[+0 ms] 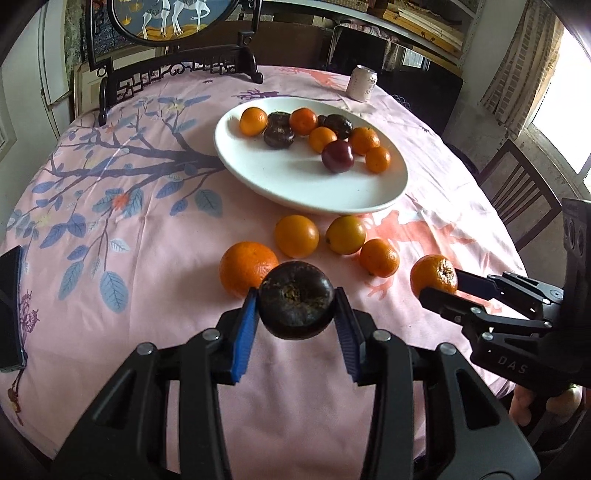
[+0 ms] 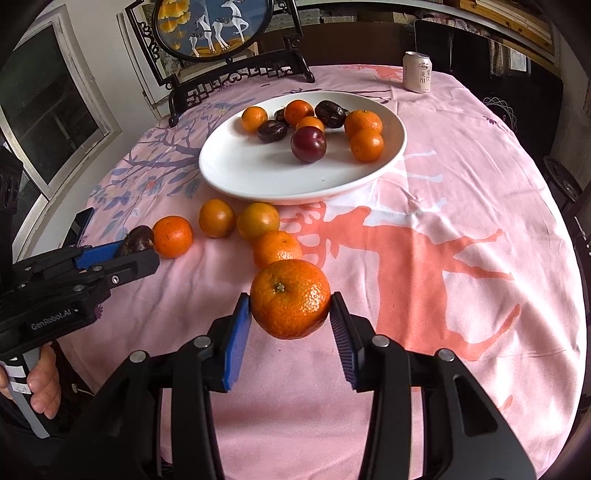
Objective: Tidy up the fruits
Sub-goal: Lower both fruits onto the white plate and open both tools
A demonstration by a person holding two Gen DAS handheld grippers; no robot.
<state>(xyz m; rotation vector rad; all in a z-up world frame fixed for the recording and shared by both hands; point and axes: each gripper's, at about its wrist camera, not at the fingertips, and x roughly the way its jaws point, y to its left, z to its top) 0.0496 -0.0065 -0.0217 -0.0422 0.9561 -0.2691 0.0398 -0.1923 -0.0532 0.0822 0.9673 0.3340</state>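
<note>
My left gripper (image 1: 295, 304) is shut on a dark brown fruit (image 1: 296, 299), held above the cloth near the table's front. My right gripper (image 2: 290, 302) is shut on a mandarin (image 2: 290, 298), also off the cloth. Each gripper shows in the other view: the right one (image 1: 437, 282) with its mandarin (image 1: 433, 275), the left one (image 2: 136, 247) with the dark fruit (image 2: 136, 240). A white plate (image 1: 295, 177) (image 2: 251, 173) further back holds several mandarins, dark fruits and a red plum (image 1: 337, 156) (image 2: 308, 144). Several oranges (image 1: 296, 236) (image 2: 217, 218) lie on the cloth before the plate.
A pink patterned tablecloth (image 2: 443, 221) covers the round table. A drink can (image 1: 362, 83) (image 2: 417, 72) stands at the far right. A framed round picture on a dark stand (image 2: 218, 29) is at the far left. A dark phone (image 1: 9, 306) lies at the left edge.
</note>
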